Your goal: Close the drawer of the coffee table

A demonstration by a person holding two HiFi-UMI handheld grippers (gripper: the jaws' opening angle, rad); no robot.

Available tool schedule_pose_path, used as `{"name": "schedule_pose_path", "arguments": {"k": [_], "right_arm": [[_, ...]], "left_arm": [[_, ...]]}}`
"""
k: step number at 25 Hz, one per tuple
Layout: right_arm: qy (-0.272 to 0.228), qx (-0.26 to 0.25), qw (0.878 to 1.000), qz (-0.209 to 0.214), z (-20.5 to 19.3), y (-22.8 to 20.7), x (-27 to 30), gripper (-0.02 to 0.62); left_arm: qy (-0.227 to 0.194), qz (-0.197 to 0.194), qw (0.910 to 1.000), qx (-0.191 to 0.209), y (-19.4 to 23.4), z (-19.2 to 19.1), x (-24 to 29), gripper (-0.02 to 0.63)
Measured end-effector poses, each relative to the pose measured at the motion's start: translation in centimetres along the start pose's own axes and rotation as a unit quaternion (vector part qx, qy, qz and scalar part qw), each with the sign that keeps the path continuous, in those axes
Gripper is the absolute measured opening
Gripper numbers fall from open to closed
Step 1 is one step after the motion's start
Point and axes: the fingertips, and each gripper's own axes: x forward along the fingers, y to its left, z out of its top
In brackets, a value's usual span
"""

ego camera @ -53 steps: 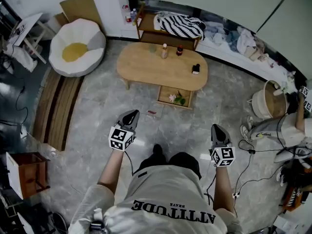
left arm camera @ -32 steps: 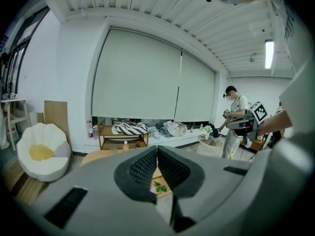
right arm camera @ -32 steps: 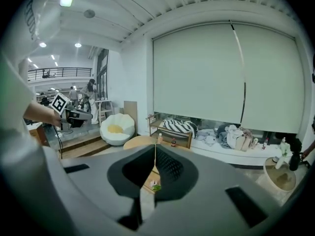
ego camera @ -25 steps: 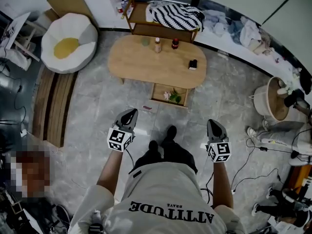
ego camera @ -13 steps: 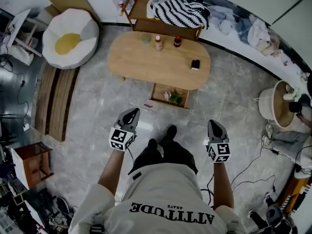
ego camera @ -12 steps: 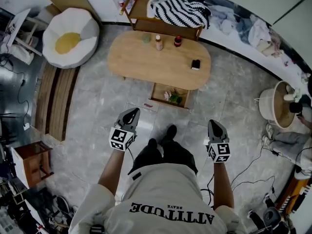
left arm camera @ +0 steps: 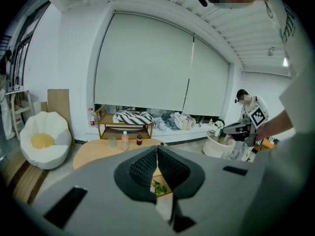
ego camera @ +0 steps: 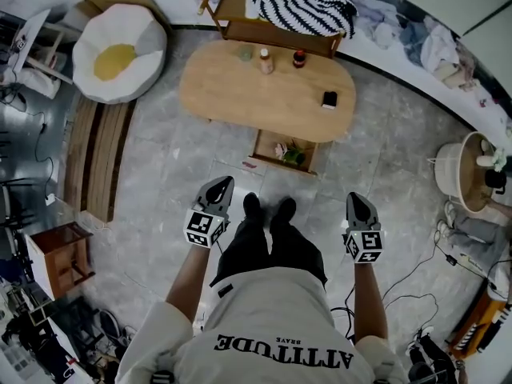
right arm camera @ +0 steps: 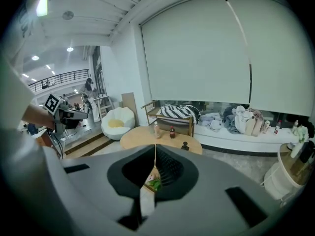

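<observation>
Standing on grey tiles point(ego camera: 160, 174): coffee table point(ego camera: 264, 94), drawer point(ego camera: 261, 146) open.

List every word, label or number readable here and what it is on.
"ATTITUDE": dark letters on the person's pale grey T-shirt, upside down in the head view.
"BRAVE": small print beside it, barely legible.
Two small bottles on the oval wooden coffee table: labels too small to read.
Marker cubes on the left hand-held gripper and right hand-held gripper: patterns only, no words.
</observation>
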Motion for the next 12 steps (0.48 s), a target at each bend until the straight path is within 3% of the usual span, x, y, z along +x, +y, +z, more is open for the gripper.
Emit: {"name": "schedule_pose_path", "arguments": {"k": [12], "right_arm": [[0.009, 0.012, 1.000, -0.022, -0.4, 0.8, 3.4, 0.020]], "left_arm": [[0.011, -0.020, 0.9997, 0.007, 3.2, -1.0, 2.0, 0.021]]}}
